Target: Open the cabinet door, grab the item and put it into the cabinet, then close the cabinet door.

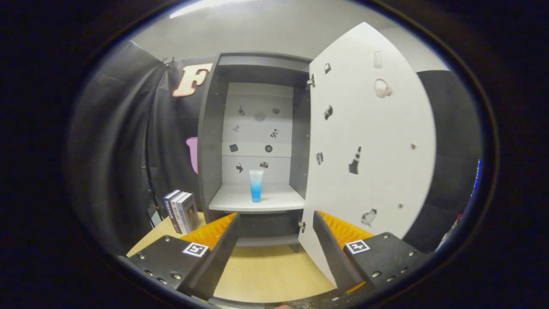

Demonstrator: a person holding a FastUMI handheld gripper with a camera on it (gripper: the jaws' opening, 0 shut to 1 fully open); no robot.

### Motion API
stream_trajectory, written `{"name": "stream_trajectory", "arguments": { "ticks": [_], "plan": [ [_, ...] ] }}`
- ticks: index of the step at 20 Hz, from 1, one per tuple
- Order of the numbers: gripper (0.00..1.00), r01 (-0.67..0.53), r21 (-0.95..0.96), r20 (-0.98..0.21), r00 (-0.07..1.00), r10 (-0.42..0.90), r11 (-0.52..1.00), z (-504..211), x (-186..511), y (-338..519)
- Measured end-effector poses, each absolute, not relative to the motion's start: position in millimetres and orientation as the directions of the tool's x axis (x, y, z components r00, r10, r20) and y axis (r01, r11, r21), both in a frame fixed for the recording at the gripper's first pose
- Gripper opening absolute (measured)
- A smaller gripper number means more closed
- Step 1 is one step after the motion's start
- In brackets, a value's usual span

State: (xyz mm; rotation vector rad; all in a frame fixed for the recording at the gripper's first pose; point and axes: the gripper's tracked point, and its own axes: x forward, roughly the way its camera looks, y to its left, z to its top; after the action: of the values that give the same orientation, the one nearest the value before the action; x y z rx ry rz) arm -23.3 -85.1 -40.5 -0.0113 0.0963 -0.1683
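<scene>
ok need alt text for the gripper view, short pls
An open cabinet with a blue tube standing upright on its shelf, the white door swung wide to the right. The gripper is open and empty, back from the cabinet above a wooden table; boxes stand left of the cabinet.

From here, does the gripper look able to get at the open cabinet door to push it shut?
Probably yes. The gripper is open and holds nothing, and the cabinet door hangs swung wide just ahead of its right finger, nothing lying between them. The blue tube already stands upright on the shelf, away from the door.
</scene>
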Motion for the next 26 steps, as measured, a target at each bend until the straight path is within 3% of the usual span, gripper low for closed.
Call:
{"name": "stream_trajectory", "arguments": {
  "ticks": [6, 12, 16, 21, 26],
  "plan": [
    [1.00, 0.266, 0.046, -0.077, 0.962, -0.262, 0.963, -26, -95, -178],
    [1.00, 0.341, 0.082, -0.088, 0.938, -0.334, 0.936, -28, -113, -305],
    [1.00, 0.292, 0.104, -0.105, 0.954, -0.282, 0.951, -34, -92, -354],
    [1.00, 0.153, 0.094, -0.109, 0.984, -0.143, 0.984, -37, -39, -345],
    [0.98, 0.087, 0.059, -0.119, 0.990, -0.079, 0.994, -42, -31, -337]
  ]
}}
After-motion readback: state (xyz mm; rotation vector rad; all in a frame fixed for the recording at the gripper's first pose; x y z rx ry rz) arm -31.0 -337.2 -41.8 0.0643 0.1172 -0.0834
